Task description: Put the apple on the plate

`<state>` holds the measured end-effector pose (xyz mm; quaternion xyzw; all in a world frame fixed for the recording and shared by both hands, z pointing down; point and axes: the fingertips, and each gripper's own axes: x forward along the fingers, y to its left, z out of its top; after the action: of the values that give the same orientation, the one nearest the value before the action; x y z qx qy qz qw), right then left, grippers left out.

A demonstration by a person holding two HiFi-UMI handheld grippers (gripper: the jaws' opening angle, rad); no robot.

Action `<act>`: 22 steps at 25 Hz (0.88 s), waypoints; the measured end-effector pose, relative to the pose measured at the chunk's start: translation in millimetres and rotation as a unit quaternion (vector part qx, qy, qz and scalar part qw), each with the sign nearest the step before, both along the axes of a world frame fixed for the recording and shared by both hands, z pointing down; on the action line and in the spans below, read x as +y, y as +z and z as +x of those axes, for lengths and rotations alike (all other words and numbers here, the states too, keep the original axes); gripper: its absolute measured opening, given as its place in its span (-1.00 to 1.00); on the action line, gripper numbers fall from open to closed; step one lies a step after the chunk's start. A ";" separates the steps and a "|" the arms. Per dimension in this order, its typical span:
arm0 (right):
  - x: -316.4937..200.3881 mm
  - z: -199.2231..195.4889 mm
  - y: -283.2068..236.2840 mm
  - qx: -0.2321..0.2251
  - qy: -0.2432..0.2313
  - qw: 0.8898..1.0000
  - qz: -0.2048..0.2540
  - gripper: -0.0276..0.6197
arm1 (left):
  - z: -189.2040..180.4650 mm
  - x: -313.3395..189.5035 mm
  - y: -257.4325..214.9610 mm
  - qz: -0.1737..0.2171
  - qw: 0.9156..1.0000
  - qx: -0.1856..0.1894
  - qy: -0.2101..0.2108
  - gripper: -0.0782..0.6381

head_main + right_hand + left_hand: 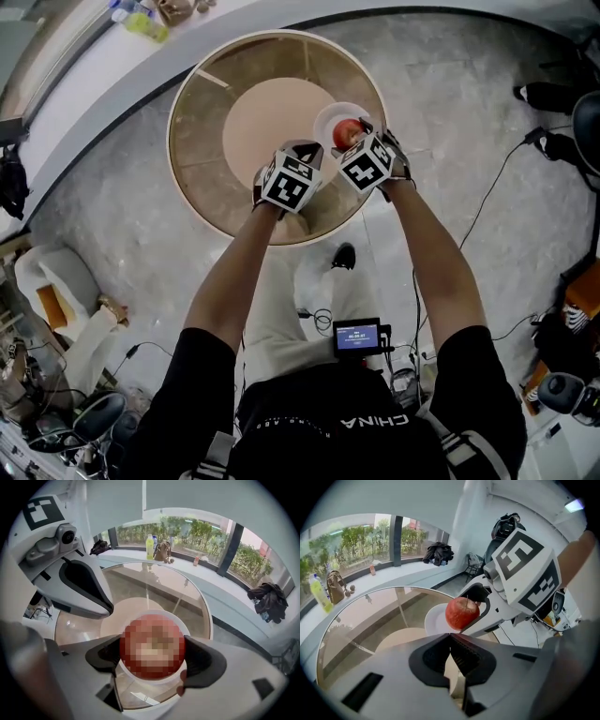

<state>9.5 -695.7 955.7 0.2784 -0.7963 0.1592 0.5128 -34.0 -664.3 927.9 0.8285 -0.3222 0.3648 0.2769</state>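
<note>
The person is wearing a black short-sleeved shirt (pixel 309 412) with white lettering, pale trousers (pixel 281 319), a black shoe (pixel 344 255). Up at twelve o'clock, left gripper (pixel 451 637) and right gripper (pixel 152 651) are showing grey shells and black-and-white marker cubes (pixel 291 180).

Ahead of the left gripper (pixel 450 639) a round glass-topped table (pixel 370 606) stands on a grey marbled floor (pixel 450 103), and beyond it a curved white sill (pixel 393 573) runs beneath daylit windows (pixel 356 538) showing green shrubs.
</note>
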 end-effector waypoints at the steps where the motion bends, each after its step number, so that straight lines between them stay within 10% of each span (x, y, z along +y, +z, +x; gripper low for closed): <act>1: -2.0 -1.2 4.2 0.002 0.000 1.000 -0.006 0.29 | 0.2 -0.7 2.7 -0.001 1.000 0.000 0.000 -0.73; 22: 24.2 17.3 -36.9 -0.016 0.056 0.998 -0.028 0.39 | -23.0 25.3 -45.2 -0.002 1.000 -0.015 0.000 -0.73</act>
<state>26.9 -671.6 918.9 0.3056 -0.7829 0.2141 0.4978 -57.0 -639.0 882.7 0.8223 -0.3257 0.3778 0.2738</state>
